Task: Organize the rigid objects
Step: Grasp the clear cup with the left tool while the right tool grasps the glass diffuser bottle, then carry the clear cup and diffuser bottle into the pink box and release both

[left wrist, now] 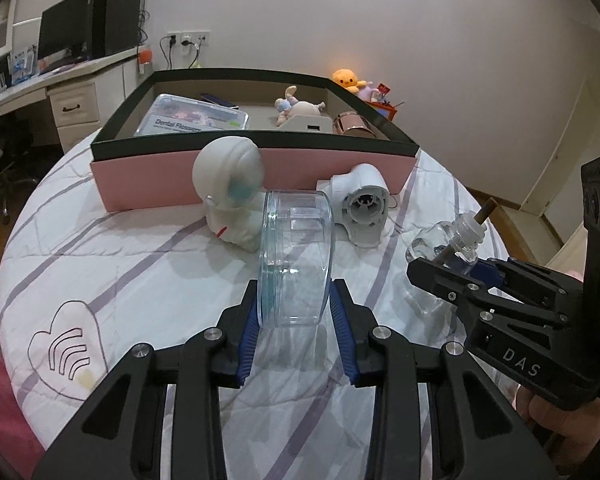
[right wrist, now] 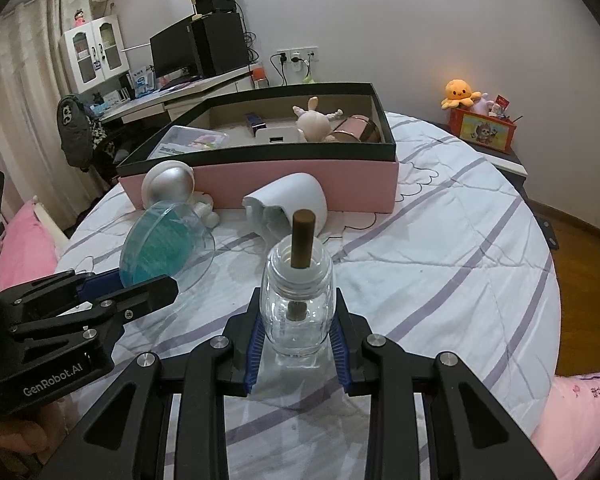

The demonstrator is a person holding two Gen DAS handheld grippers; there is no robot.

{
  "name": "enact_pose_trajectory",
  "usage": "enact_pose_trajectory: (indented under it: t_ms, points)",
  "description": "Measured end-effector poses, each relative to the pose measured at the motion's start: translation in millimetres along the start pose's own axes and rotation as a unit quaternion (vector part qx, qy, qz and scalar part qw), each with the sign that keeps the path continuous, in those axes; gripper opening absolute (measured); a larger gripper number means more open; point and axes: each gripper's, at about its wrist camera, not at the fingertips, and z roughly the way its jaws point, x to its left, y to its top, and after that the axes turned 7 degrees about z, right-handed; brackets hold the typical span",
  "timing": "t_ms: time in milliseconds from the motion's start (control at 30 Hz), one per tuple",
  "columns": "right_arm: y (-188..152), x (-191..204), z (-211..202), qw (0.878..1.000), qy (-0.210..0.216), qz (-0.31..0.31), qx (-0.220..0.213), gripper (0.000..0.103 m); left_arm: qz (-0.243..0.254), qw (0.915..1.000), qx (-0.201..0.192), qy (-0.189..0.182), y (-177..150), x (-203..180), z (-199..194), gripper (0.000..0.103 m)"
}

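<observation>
My left gripper [left wrist: 296, 308] is shut on a clear round plastic container [left wrist: 296, 256] with a teal lid, held on edge above the bed; it also shows in the right wrist view [right wrist: 160, 244]. My right gripper [right wrist: 298, 328] is shut on a small clear glass bottle [right wrist: 298, 300] with a brown wick stick, seen too in the left wrist view [left wrist: 448, 244]. A white astronaut figure [left wrist: 230, 192] and a white plug-in device [left wrist: 364, 208] lie before the pink box [left wrist: 256, 176], which holds a floss case, a plush doll and a rose-gold tin.
The striped white quilt [right wrist: 440, 260] covers the bed. A desk with monitor [right wrist: 172, 56] stands back left. A nightstand with a red box and orange plush [right wrist: 460, 94] is at the back right. A pink pillow [right wrist: 24, 244] lies left.
</observation>
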Motion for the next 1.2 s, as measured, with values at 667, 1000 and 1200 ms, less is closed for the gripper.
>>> enact_pose_trajectory:
  t_ms: [667,1000,1200]
  points:
    - [16.6,23.0,-22.0,0.999,0.023,-0.028,-0.028,0.030,-0.002,0.9982,-0.052,0.030,3.5,19.1,-48.4,0.033]
    - [23.0,28.8,-24.2,0.998,0.028,-0.037,-0.031,0.030,0.002,0.9973,-0.066,0.031,10.3,19.5,-57.2,0.033]
    - [44.5,35.0,-27.8,0.997,0.033,-0.054,-0.043,0.030,0.009,0.9954,-0.089,0.034,37.3,22.6,-70.9,0.033]
